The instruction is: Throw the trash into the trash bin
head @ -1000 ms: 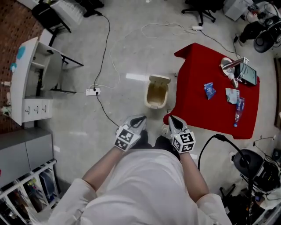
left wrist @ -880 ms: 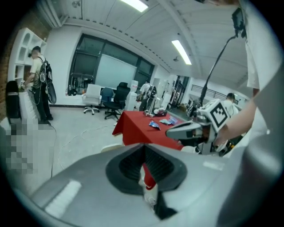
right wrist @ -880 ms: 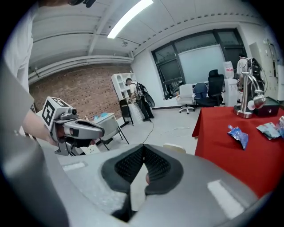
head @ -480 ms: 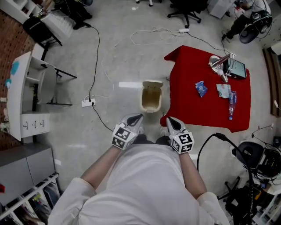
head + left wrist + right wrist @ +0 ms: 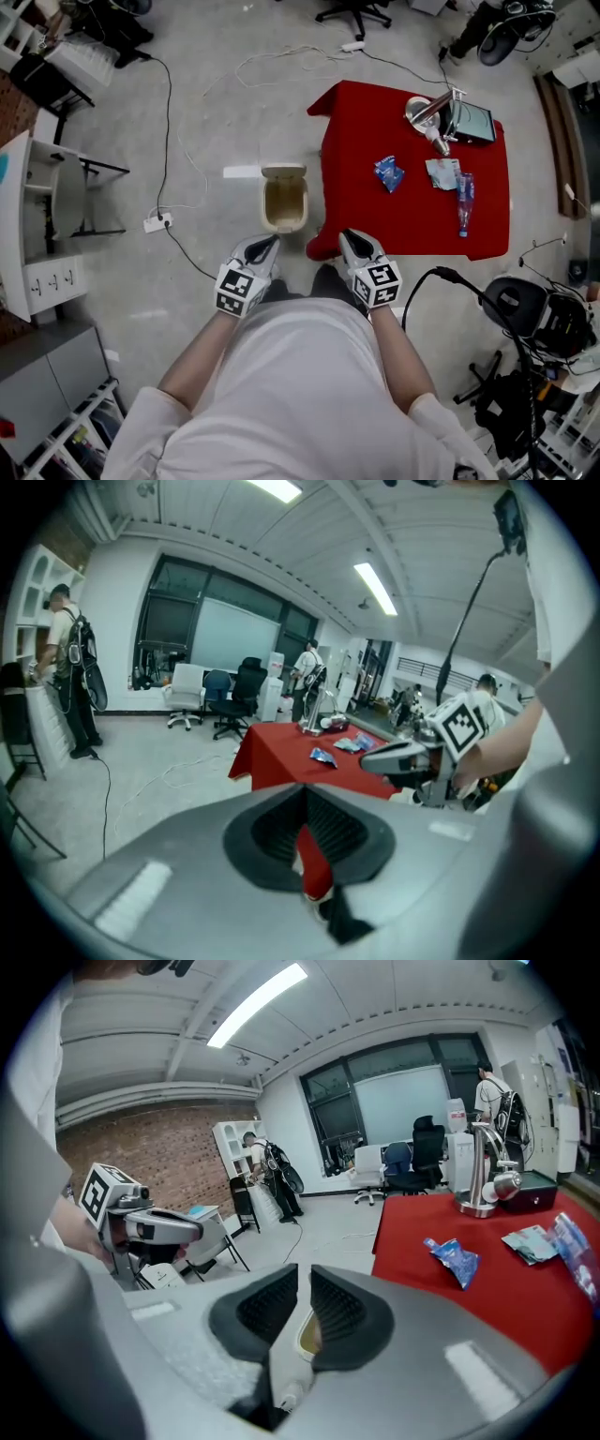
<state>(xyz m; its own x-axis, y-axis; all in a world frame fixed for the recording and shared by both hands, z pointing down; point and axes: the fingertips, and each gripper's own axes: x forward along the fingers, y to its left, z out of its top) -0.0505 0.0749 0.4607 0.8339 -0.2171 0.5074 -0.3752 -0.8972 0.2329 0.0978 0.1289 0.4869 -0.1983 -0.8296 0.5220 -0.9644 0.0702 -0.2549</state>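
An open beige trash bin (image 5: pixel 284 199) stands on the floor at the left edge of the red table (image 5: pixel 412 216). On the table lie a blue wrapper (image 5: pixel 388 172), a crumpled pale wrapper (image 5: pixel 442 172) and a plastic bottle (image 5: pixel 462 202). My left gripper (image 5: pixel 260 248) hangs shut and empty just short of the bin. My right gripper (image 5: pixel 349 242) hovers at the table's near corner; its jaws have just been opening to a narrow slit with nothing between them. The right gripper view shows the blue wrapper (image 5: pixel 453 1258) ahead on the cloth.
A metal stand (image 5: pixel 427 112) and a dark device (image 5: pixel 472 120) sit at the table's far end. A cable and power strip (image 5: pixel 157 223) lie on the floor to the left. An office chair base (image 5: pixel 520 309) stands at the right, and a white desk (image 5: pixel 37 225) far left.
Both grippers have moved forward with the person, so the bin and the table now lie closer in front of them. The right jaws have parted slightly.
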